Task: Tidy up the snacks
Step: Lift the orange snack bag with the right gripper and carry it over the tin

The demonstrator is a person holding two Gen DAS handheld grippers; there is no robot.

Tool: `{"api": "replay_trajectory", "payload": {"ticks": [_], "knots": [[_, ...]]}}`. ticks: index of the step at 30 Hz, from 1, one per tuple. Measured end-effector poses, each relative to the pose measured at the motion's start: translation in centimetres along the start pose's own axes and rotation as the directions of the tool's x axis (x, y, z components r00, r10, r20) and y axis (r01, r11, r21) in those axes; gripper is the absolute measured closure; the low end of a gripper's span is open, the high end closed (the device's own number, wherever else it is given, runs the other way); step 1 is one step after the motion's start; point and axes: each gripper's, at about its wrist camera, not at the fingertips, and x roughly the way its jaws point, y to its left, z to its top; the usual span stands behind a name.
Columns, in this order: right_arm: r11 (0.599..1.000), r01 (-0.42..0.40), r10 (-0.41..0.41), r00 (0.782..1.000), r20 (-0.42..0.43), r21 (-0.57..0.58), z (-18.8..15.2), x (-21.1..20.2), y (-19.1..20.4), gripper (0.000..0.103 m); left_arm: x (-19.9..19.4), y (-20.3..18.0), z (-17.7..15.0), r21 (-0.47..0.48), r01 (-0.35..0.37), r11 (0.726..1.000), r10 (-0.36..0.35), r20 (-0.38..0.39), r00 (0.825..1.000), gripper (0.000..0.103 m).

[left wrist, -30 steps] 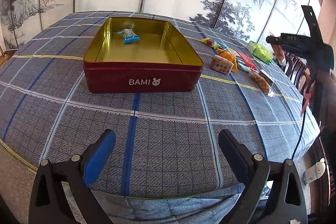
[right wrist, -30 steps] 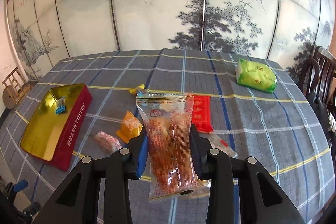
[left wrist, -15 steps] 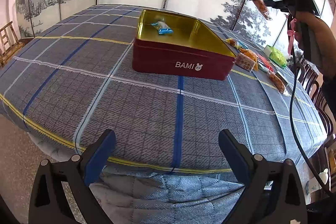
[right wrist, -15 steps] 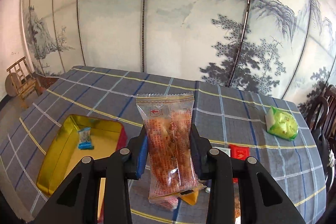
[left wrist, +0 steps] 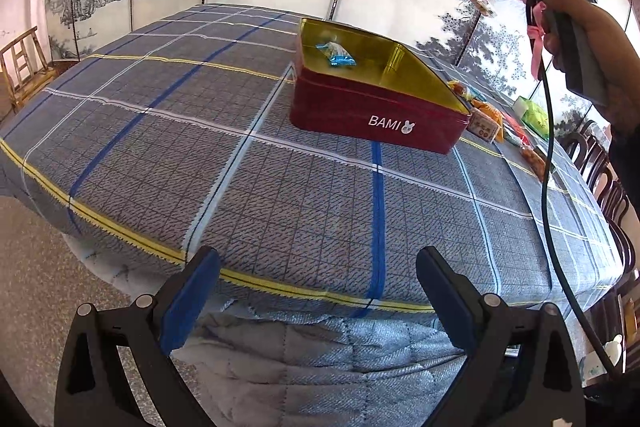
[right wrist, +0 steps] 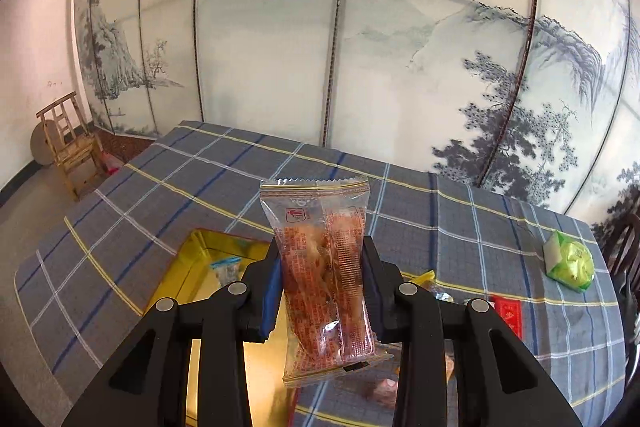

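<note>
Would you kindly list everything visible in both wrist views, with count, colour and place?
tin: one, red outside, gold inside, open, on the table
blue-wrapped snack: one, blue, lying inside the tin
clear packet: one, transparent with orange-red contents and print, held upright above the table
green packet: one, green, on the cloth far from the tin
red packet: one, red, flat on the cloth
loose snacks: several, orange and yellow, beside the tin; exact count unclear
tablecloth: one, grey with blue, white and yellow checks
wooden chair: one, brown, by the wall
painted screen: pale ink landscape panels behind the table
left gripper: open, empty
right gripper: shut on the clear packet
hand: one, holding the right gripper
</note>
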Motion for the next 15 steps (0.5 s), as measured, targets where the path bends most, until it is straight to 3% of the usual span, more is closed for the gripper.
{"api": "replay_trajectory", "payload": {"ticks": [15], "knots": [[0.994,-0.099,0.094,0.992,-0.085,-0.049,-2.4,3.1,5.4,0.066,0.4,1.5,-0.8,-0.026,-0.033,0.999,0.032,-0.023,0.999,0.006]]}}
